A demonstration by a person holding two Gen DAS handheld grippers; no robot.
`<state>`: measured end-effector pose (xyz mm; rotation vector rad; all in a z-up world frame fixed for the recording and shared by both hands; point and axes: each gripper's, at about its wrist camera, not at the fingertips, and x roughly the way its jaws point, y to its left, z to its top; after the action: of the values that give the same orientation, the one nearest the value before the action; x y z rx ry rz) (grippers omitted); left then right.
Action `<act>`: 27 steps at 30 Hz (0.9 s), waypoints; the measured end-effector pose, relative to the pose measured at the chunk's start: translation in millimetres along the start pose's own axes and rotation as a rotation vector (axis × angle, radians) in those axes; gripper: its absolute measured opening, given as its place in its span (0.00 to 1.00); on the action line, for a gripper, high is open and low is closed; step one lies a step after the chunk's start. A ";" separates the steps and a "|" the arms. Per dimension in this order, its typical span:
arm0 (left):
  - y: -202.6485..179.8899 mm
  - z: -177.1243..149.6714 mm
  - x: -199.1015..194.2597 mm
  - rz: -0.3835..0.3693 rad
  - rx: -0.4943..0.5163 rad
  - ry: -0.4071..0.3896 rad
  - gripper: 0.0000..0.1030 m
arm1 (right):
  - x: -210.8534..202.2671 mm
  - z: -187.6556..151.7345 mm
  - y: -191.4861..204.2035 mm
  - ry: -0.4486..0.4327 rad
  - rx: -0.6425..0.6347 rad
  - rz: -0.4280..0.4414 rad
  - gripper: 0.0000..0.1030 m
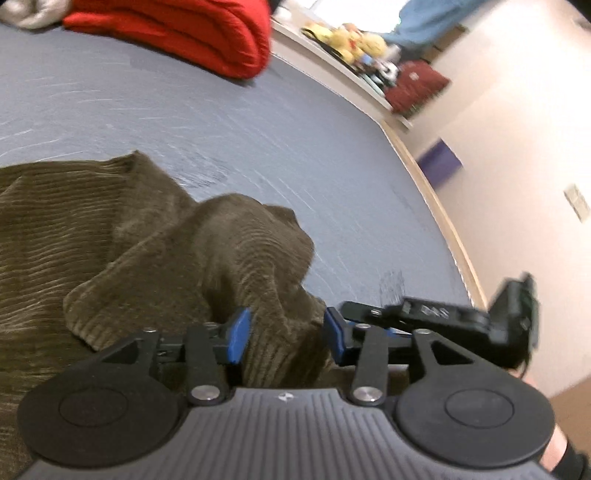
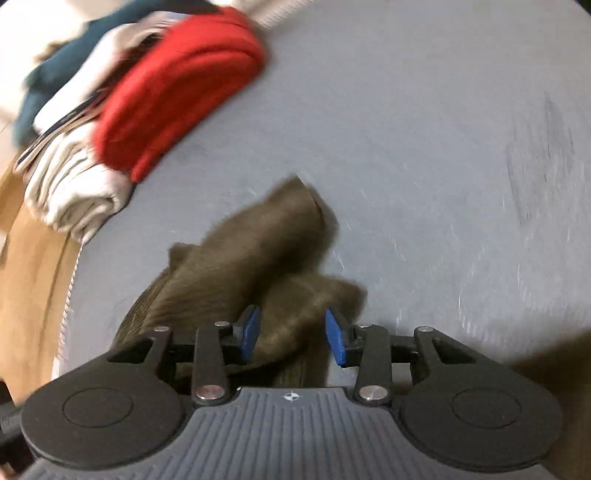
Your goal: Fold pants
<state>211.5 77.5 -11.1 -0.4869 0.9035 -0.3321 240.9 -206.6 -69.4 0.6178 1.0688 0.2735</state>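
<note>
Lay rumpled on the blue-grey table [image 1: 184, 110], the olive corduroy pants [image 1: 110, 236], near a folded red garment [image 1: 177, 33]. Spread over bunched cloth, left gripper [image 1: 286, 336] and right gripper [image 2: 293, 334], pads apart, probably letting a fold settle.

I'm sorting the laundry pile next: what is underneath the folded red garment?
In the right wrist view the red garment lies on a folded white striped one, with dark teal cloth behind. How far the stack continues beneath is covered. Its right end rests on the grey-blue surface.
</note>
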 end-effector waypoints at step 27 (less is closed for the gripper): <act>9.4 21.4 0.9 0.139 0.090 -0.091 0.51 | -132.0 87.6 -128.5 -0.907 0.480 -0.064 0.00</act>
<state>230.1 90.6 -5.6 -0.3512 0.8259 -0.2207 245.6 -404.4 -19.8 1.0020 0.2589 -0.3220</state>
